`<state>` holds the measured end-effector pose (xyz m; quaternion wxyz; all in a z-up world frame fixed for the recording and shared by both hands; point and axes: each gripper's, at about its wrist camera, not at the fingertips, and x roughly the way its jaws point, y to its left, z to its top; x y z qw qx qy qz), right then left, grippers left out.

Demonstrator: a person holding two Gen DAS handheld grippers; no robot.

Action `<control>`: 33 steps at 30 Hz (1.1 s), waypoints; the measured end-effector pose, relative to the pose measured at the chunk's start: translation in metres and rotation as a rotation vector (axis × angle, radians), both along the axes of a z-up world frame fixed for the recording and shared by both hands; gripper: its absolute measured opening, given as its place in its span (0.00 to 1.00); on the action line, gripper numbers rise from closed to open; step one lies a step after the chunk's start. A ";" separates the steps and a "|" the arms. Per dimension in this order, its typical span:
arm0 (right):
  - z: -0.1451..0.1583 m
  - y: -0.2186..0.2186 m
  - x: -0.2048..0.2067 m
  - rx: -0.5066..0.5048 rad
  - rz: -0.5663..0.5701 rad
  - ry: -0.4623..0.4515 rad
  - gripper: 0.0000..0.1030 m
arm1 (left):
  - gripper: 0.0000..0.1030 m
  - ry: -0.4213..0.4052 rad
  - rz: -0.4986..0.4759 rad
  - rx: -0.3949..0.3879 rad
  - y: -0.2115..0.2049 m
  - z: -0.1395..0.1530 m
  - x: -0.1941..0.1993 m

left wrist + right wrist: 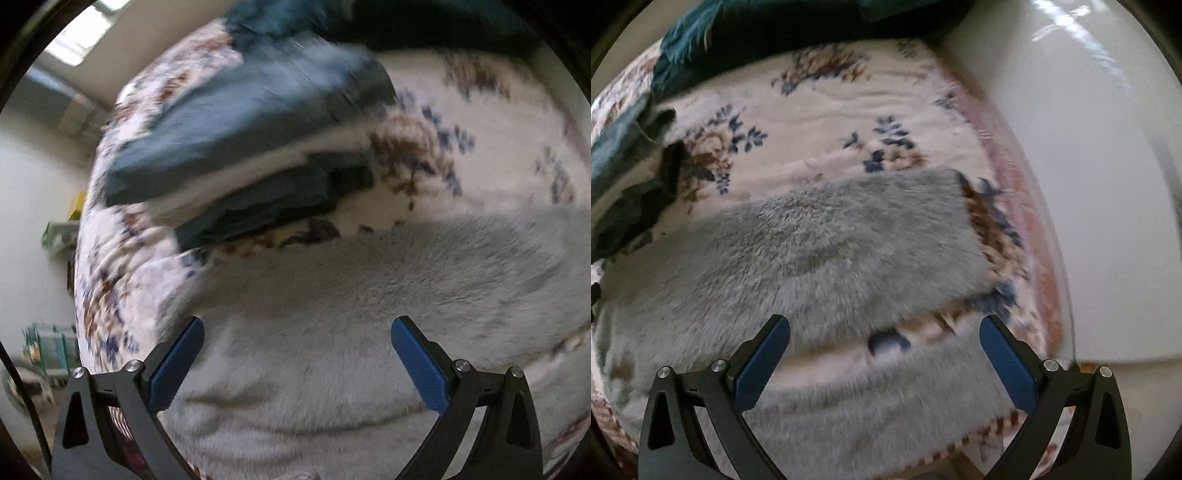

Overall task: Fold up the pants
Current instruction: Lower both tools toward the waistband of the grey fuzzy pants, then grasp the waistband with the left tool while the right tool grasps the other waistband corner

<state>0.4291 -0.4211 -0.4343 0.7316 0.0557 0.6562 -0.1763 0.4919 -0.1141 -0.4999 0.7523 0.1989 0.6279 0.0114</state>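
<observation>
Two matching black handheld grippers

Left gripper (297, 328) and right gripper (884, 326): blue textured pads (177, 365), silver screws (1051, 364) at 5 and 7 o'clock.

Your pants (827, 236) are a fluffy pale grey, plain and unpatterned. Under them you have a cream bedspread (820, 110) printed with navy leaves and brown flowers, edged in pink. Your folded stack (240, 122) is slate blue with a white layer, and dark teal cloth (775, 26) lies behind. Both hand-held grippers carry blue pads (177, 365) on black frames.
</observation>
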 end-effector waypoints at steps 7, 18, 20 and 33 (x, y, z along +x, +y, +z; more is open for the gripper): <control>-0.125 0.031 0.101 -0.079 0.297 0.175 0.99 | 1.00 0.100 -0.214 0.128 -0.043 -0.101 0.046; -0.214 0.079 0.175 -0.021 0.641 0.309 0.42 | 0.34 0.264 -0.482 -0.033 -0.070 -0.145 0.065; -0.208 0.081 0.173 -0.011 0.646 0.280 0.22 | 0.18 0.263 -0.499 -0.069 -0.069 -0.135 0.062; -0.112 0.045 0.103 0.071 0.383 0.005 0.09 | 0.05 0.034 -0.155 -0.247 -0.024 0.012 0.001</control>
